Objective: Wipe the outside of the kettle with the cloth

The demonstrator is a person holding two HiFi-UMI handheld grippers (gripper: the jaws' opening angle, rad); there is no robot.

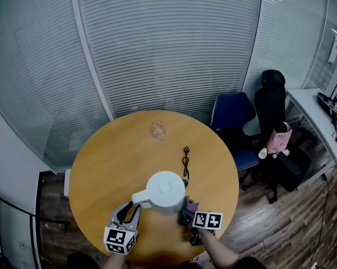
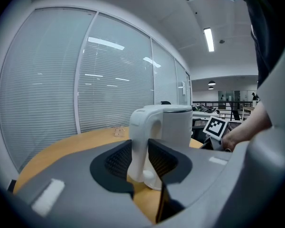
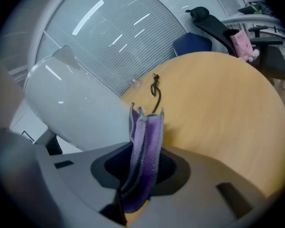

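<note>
Kettle [image 1: 165, 192], white with its lid shut, stands on the round wooden table [image 1: 112, 150] close to my near edge, its handle [image 2: 141, 141] turned toward my left. I have the left gripper [image 1: 129, 210] closed on that handle, both pads pressed against its sides. I read that as a brace: with the body pinned it should not slide or spin when the cloth drags across it. The right gripper [image 3: 142, 167] pinches the purple cloth [image 3: 146, 146], folded into a thick strip that stands up out of the jaws, so a soft edge leads and the grey jaws need not meet the shell. In the right gripper view the kettle's wall curves just beside the cloth on the left; I cannot tell whether the two touch. From the head view that gripper sits low by the kettle's right flank, opposite the handle, which seems the sensible side to begin on. Little crowds me. A looped black cord [image 1: 185, 161] lies just beyond the kettle and could snag if I sweep round the far side, and a small clear object [image 1: 158, 130] sits further across the table, well apart. A blue chair [image 1: 232, 114] and a black office chair [image 1: 272, 102] with a pink bag [image 1: 280, 140] stand off the table's far right, out of my way. My own left gripper blocks the handle side.
</note>
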